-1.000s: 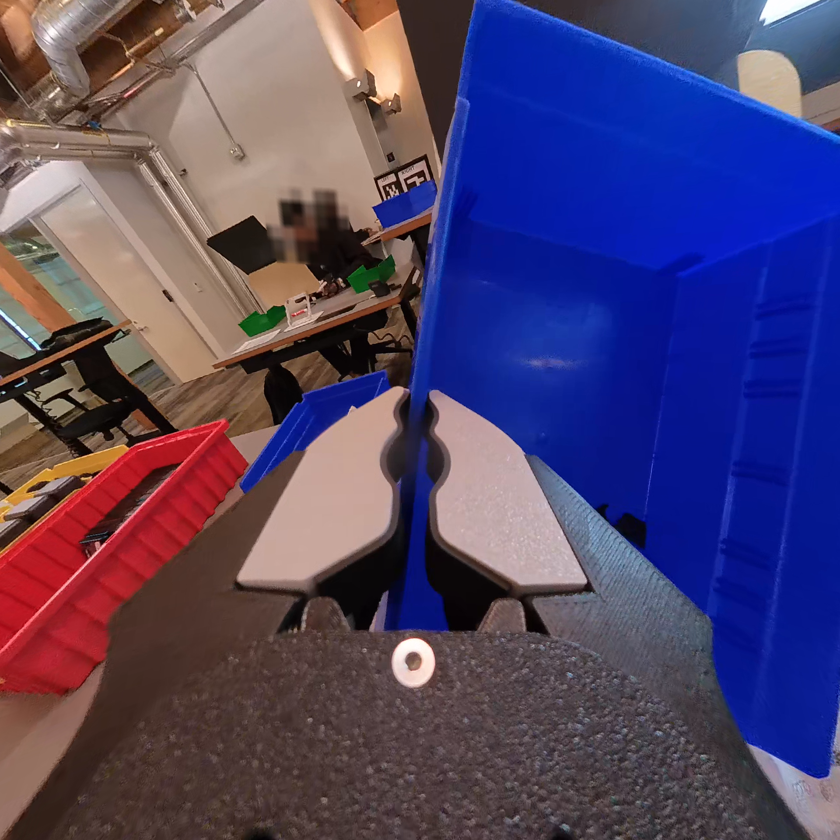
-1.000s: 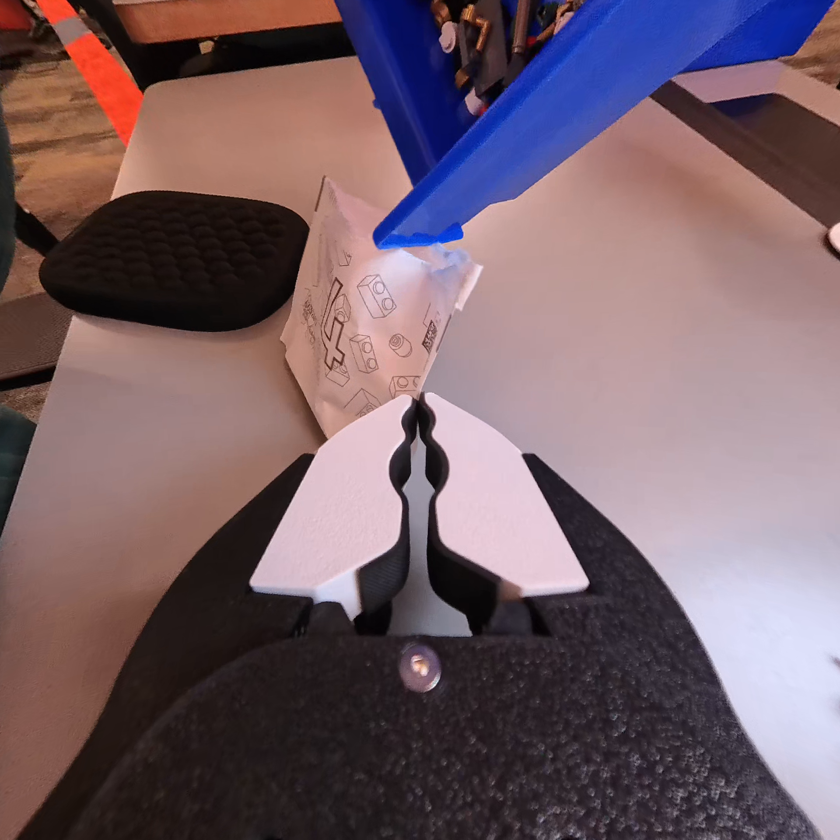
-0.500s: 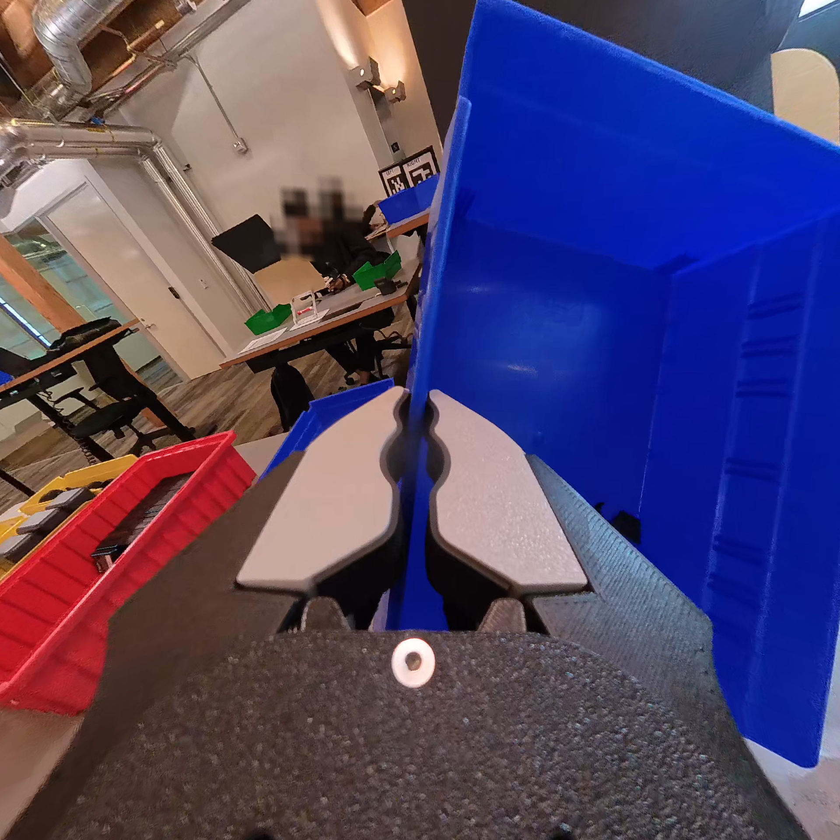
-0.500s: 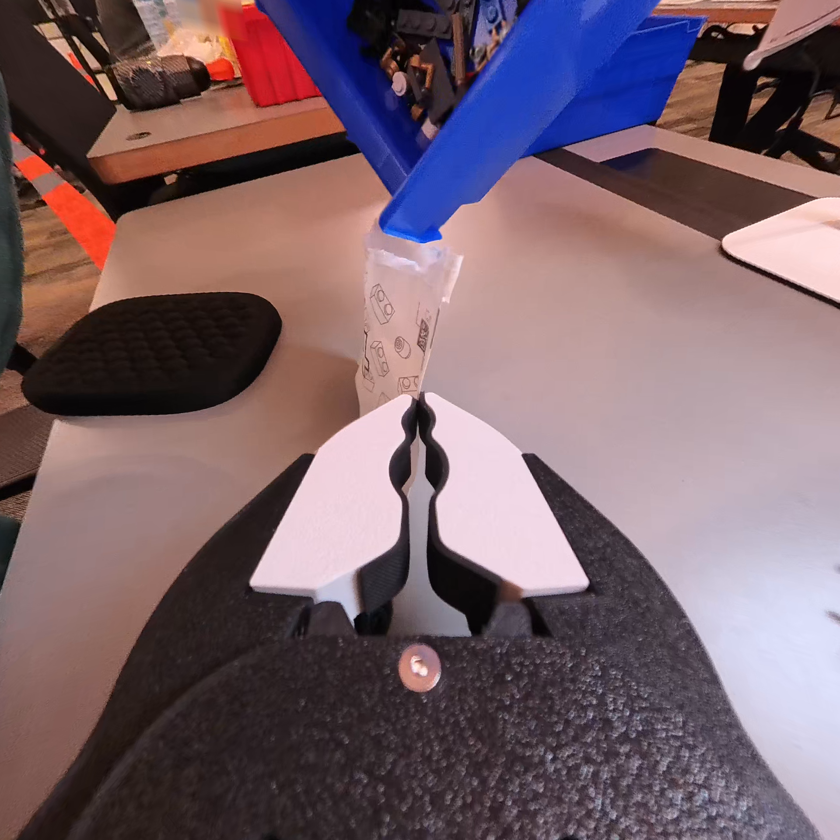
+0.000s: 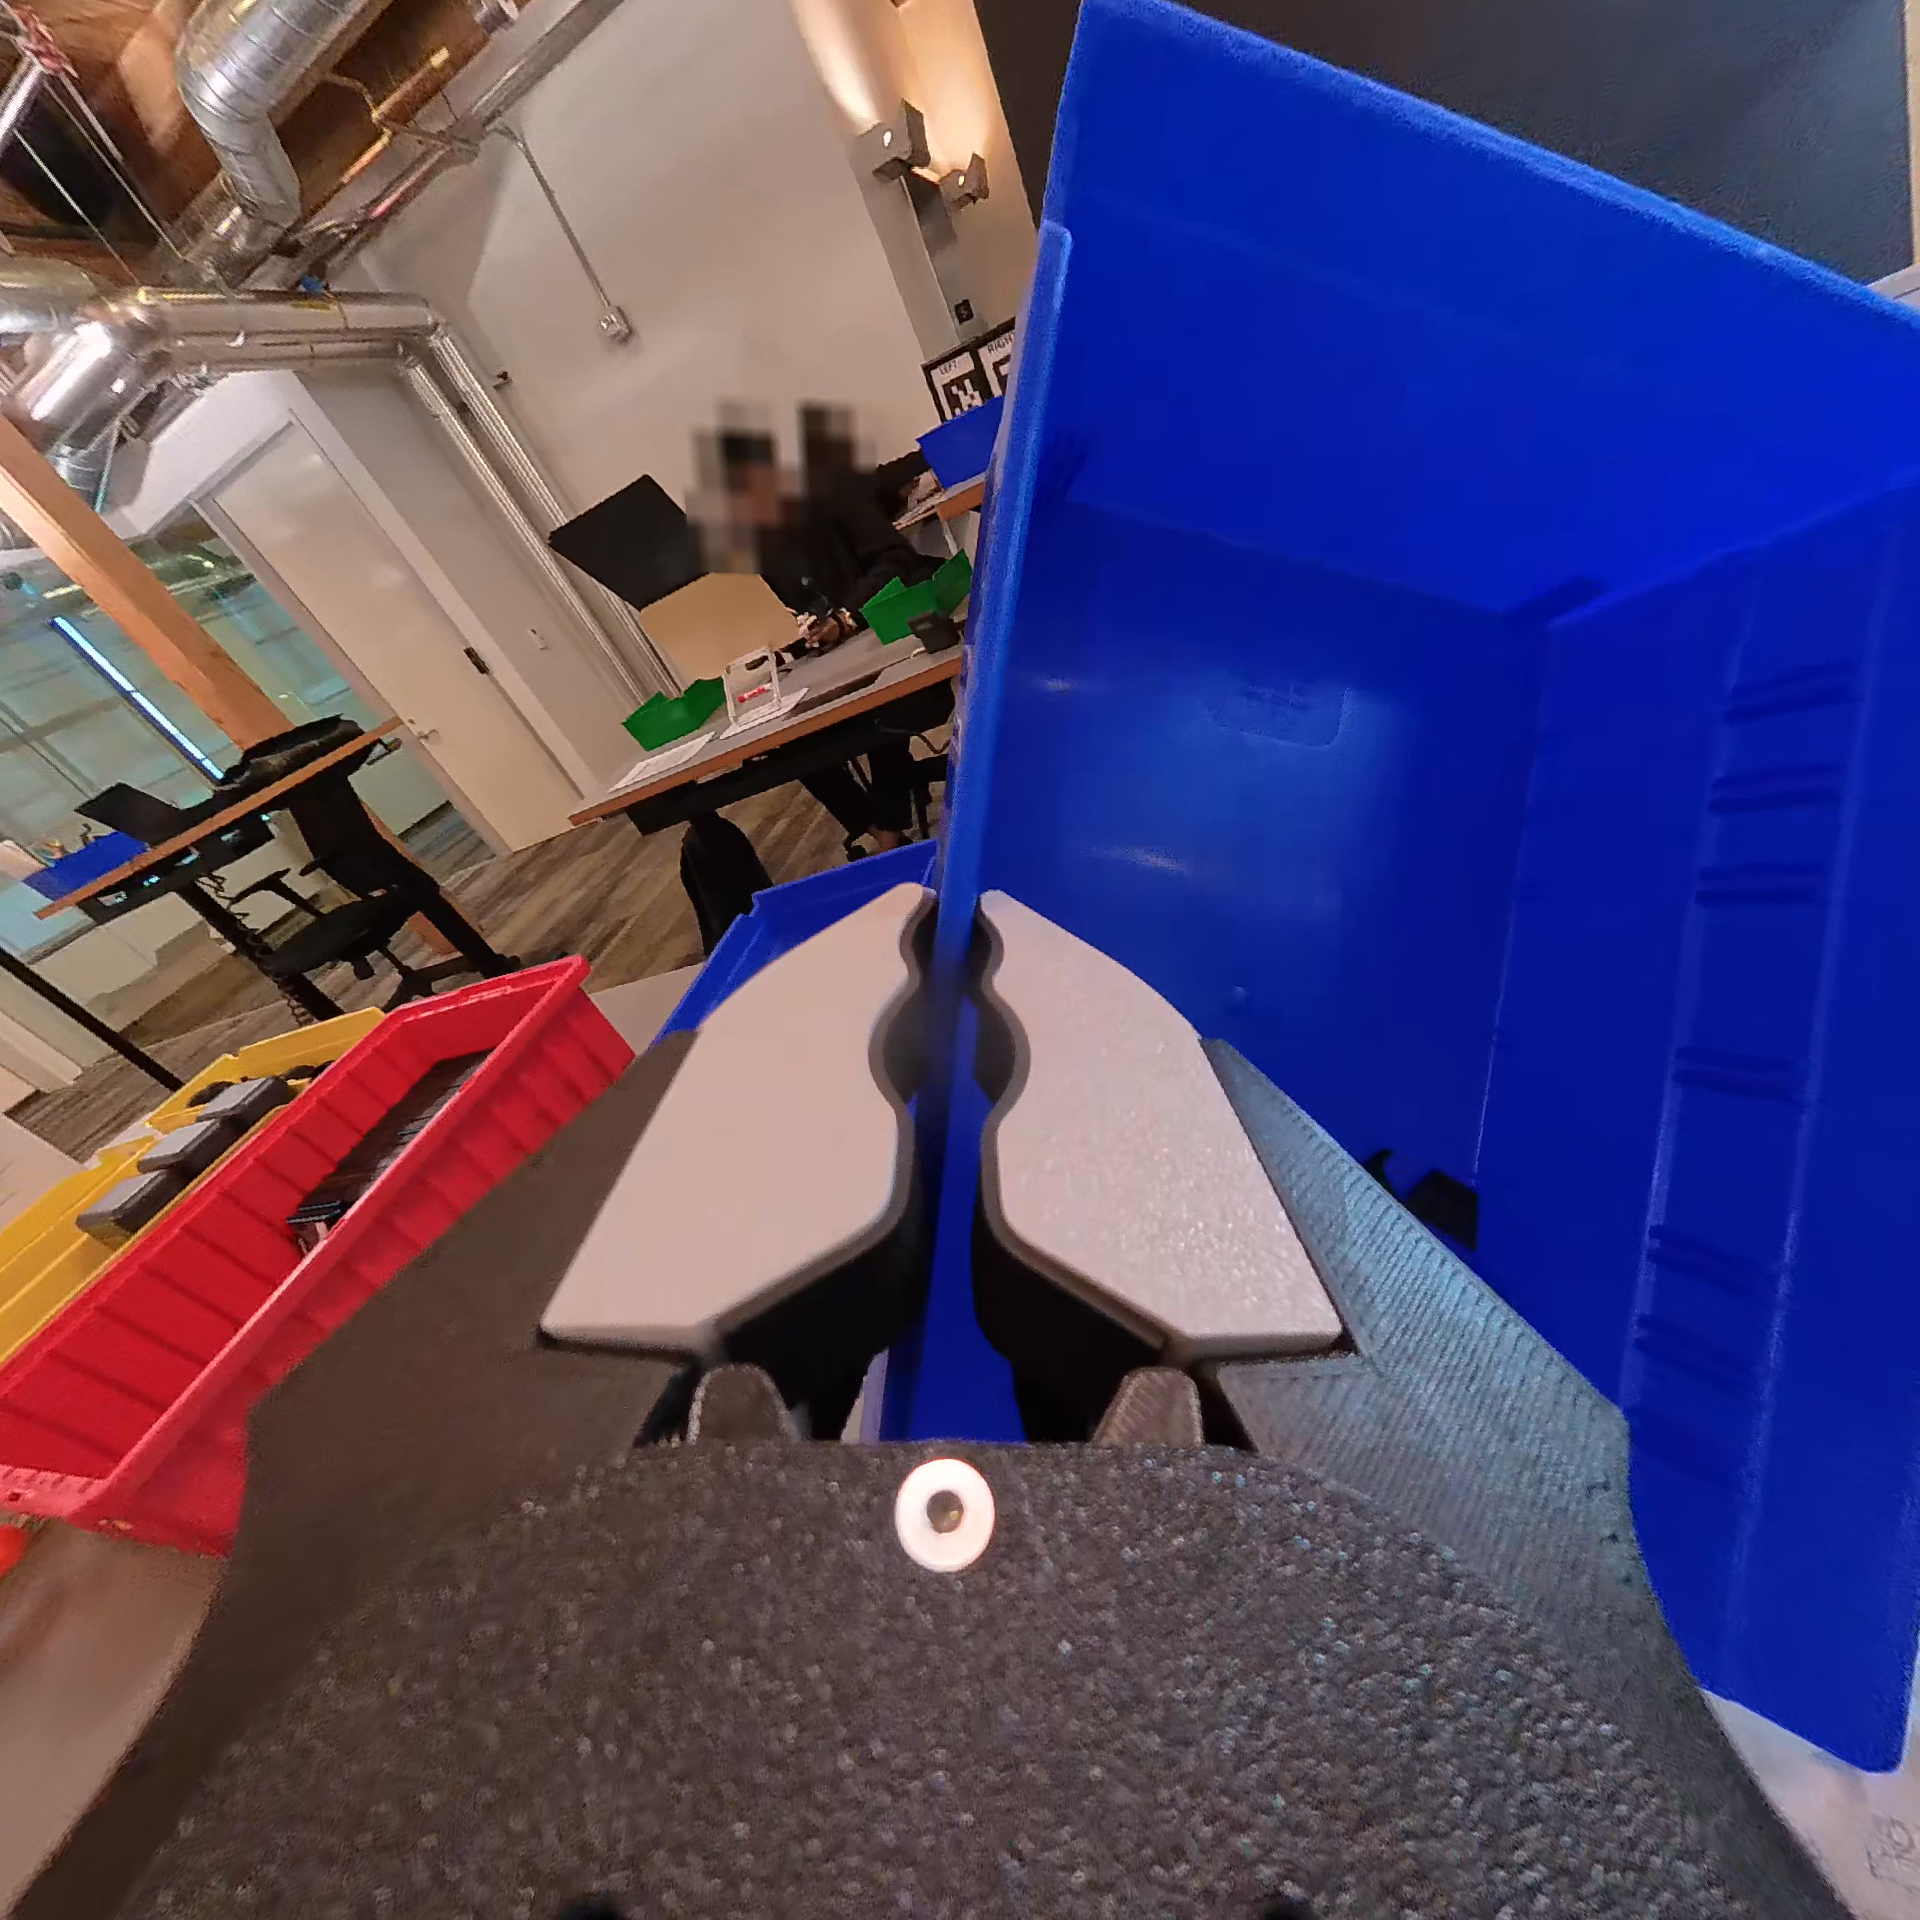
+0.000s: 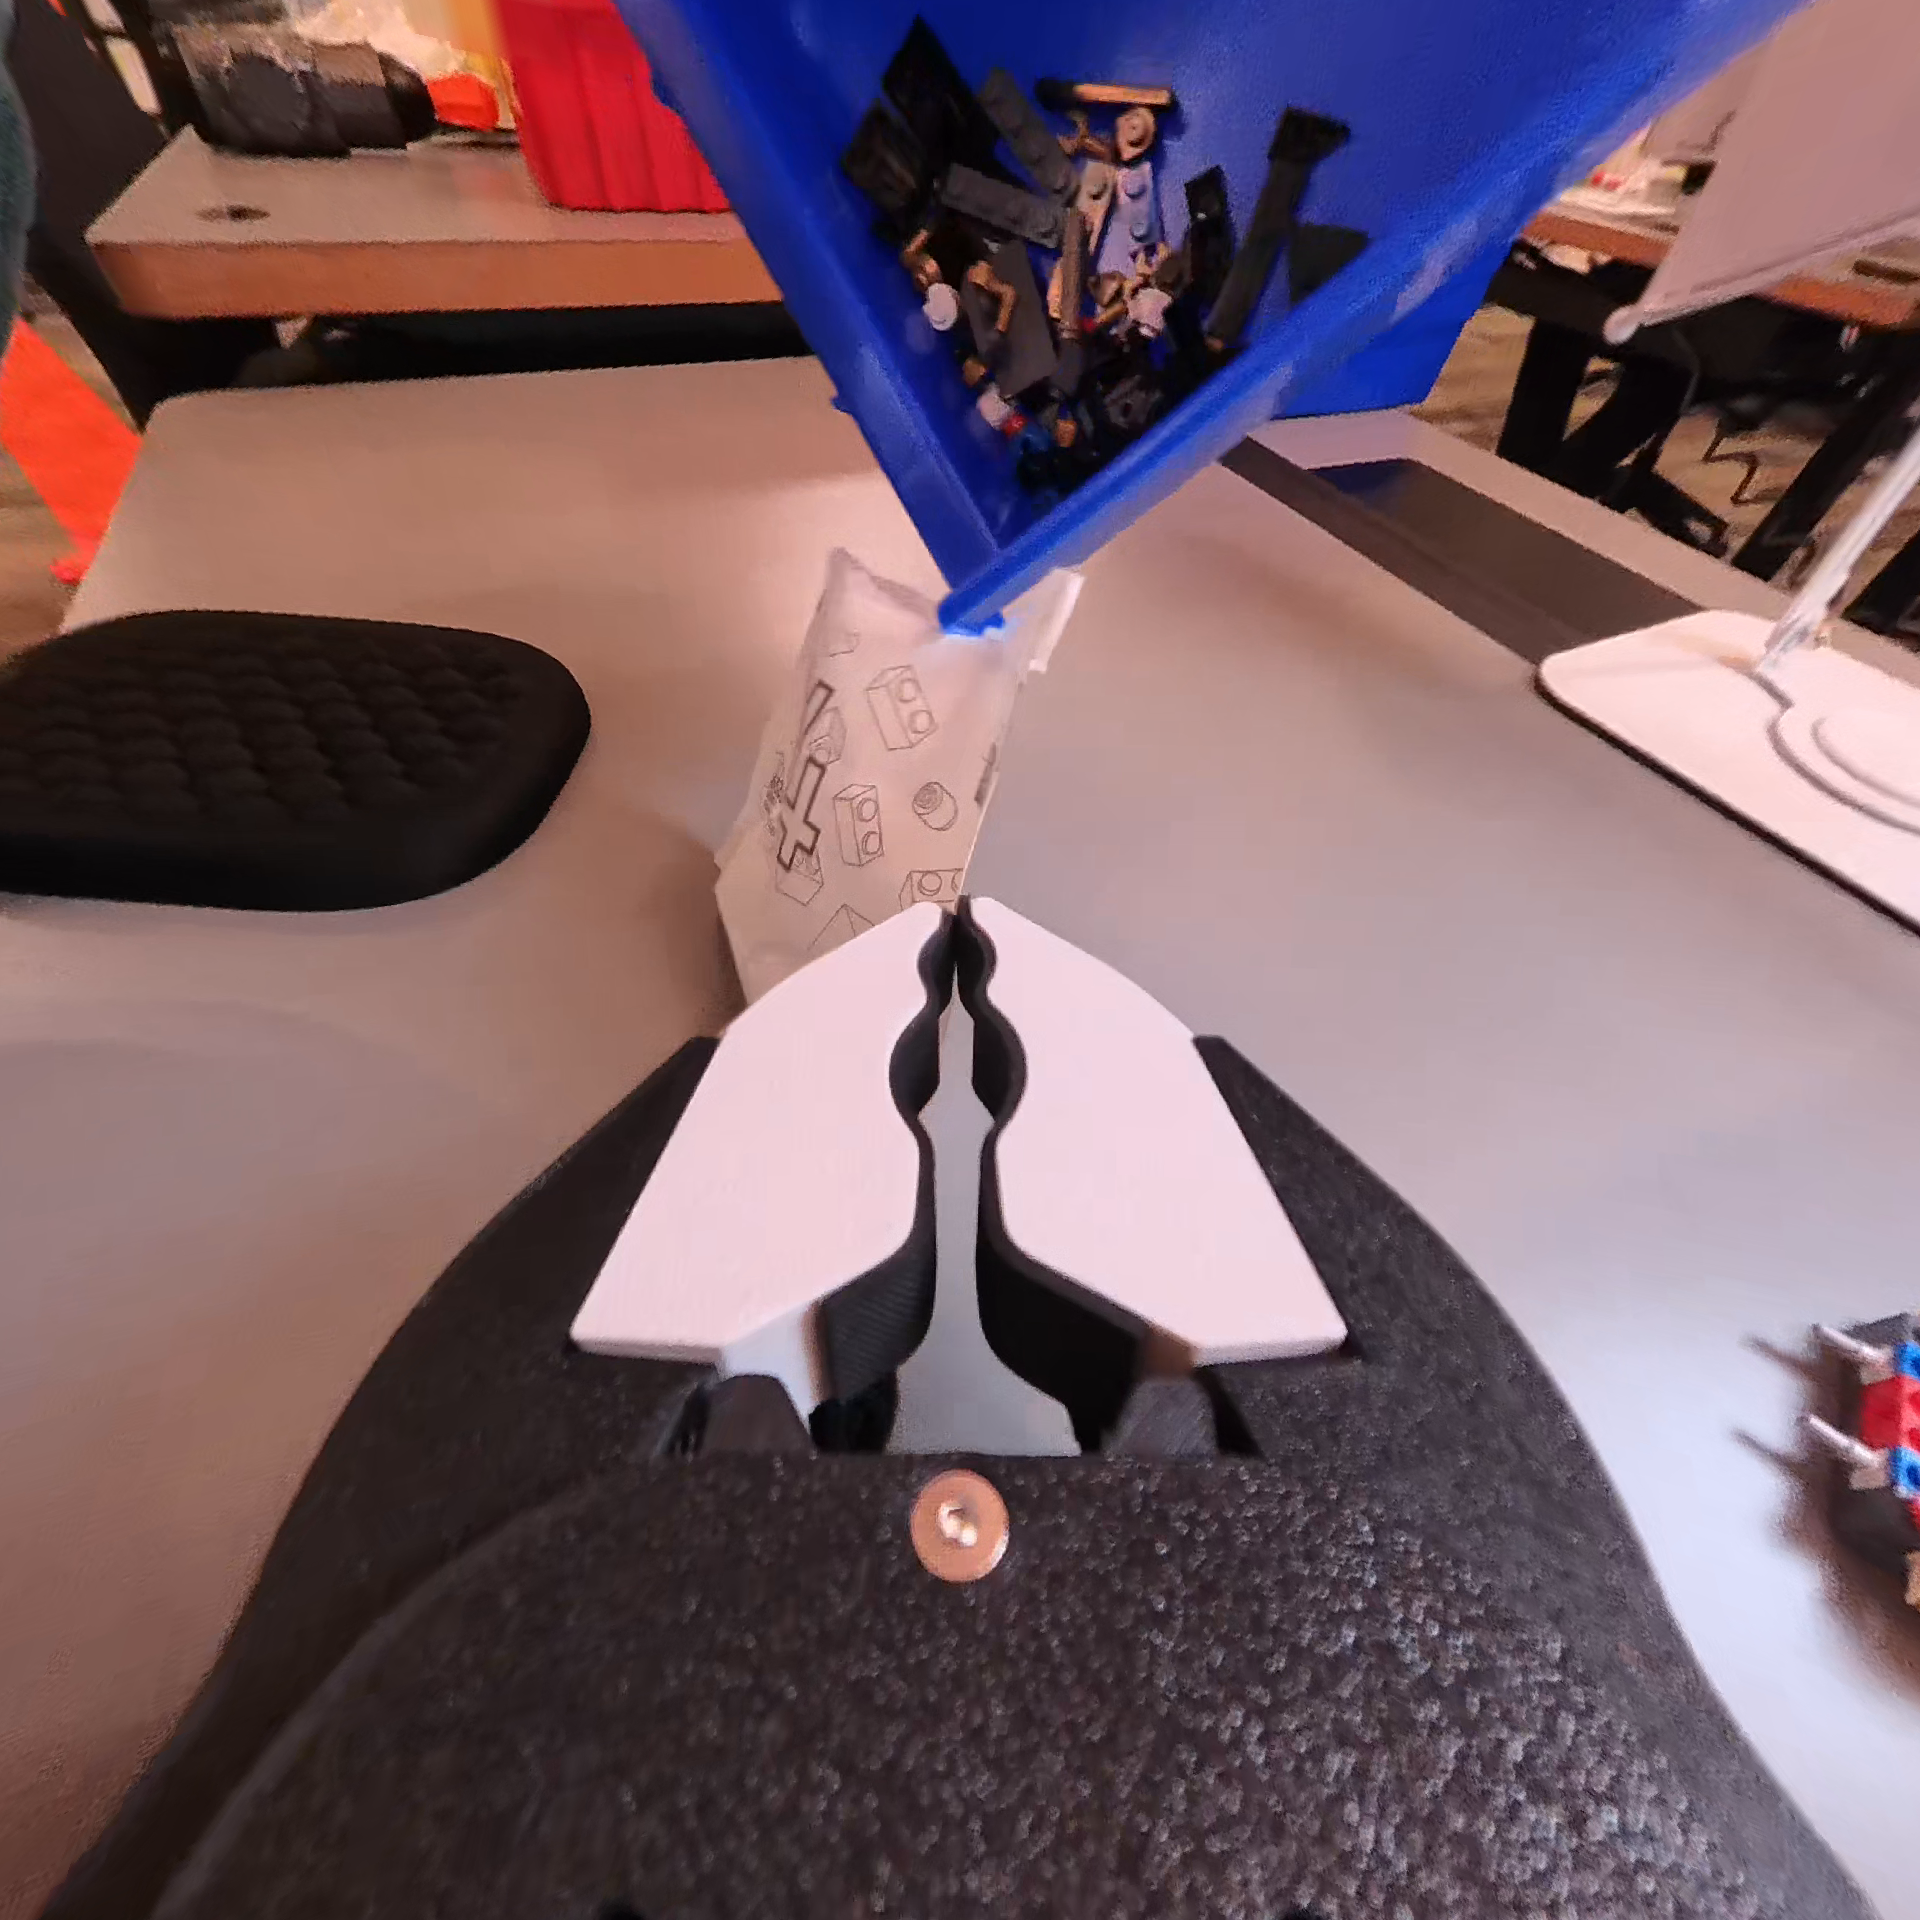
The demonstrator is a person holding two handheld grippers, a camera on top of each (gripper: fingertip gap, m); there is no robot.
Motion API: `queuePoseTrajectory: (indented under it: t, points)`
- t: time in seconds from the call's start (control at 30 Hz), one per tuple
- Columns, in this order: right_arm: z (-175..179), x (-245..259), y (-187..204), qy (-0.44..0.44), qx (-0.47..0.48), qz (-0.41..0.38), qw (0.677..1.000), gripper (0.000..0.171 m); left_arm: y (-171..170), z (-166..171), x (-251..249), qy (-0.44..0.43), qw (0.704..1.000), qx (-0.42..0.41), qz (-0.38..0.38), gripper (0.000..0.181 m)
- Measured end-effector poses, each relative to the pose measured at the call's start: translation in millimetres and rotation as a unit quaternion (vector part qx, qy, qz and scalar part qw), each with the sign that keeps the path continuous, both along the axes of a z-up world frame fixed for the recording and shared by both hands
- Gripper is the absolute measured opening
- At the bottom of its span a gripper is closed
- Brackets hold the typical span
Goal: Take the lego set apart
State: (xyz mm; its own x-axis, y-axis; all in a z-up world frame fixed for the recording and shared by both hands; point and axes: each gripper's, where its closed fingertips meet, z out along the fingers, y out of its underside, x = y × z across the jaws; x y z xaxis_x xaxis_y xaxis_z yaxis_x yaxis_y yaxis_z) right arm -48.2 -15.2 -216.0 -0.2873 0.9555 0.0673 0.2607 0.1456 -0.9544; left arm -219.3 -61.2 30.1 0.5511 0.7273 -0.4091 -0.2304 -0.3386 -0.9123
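My left gripper [image 5: 948,914] is shut on the side wall of a blue bin [image 5: 1299,727] and holds it tilted up off the table. In the right wrist view the same blue bin [image 6: 790,270] hangs tipped, with several loose dark lego pieces [image 6: 1081,260] piled in its low corner. That corner touches the open top of a white paper bag printed with brick drawings [image 6: 873,790]. My right gripper [image 6: 956,914] is shut on the bag's lower edge and holds it upright on the grey table [image 6: 1299,883]. A partly built lego model [image 6: 1870,1423] lies at the right edge.
A black textured pad [image 6: 260,758] lies left of the bag. A white stand base [image 6: 1745,727] sits at the right. A red bin [image 5: 312,1195], a yellow tray [image 5: 62,1226] and another blue bin [image 5: 769,914] stand left of my left gripper. Desks and seated people are far behind. Some 30 cm of space lies between my two pairs of fingers. From my right tips it is roughly 20 cm to the partly built lego model [image 6: 1870,1423]; from my left, 45 cm.
The bin has tipped further, so its inside and the pieces face the right wrist camera more. The bag stands more upright under the bin's corner. The lego model has come into the right view.
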Motion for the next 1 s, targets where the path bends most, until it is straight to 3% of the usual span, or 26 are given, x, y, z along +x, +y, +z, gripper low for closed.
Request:
queuePoseTrajectory:
  t: [0.4,1.0]
  points:
    - [3.3,2.0,-8.1,0.024,0.018,0.023,0.999,0.0,-7.7,-7.5,-10.3,-0.017,1.0,0.005,0.008,0.005]
    - [12.2,-9.4,13.9,0.014,-0.157,-0.053,0.986,0.0,12.5,1.8,19.6,0.023,1.0,0.014,-0.008,0.005]
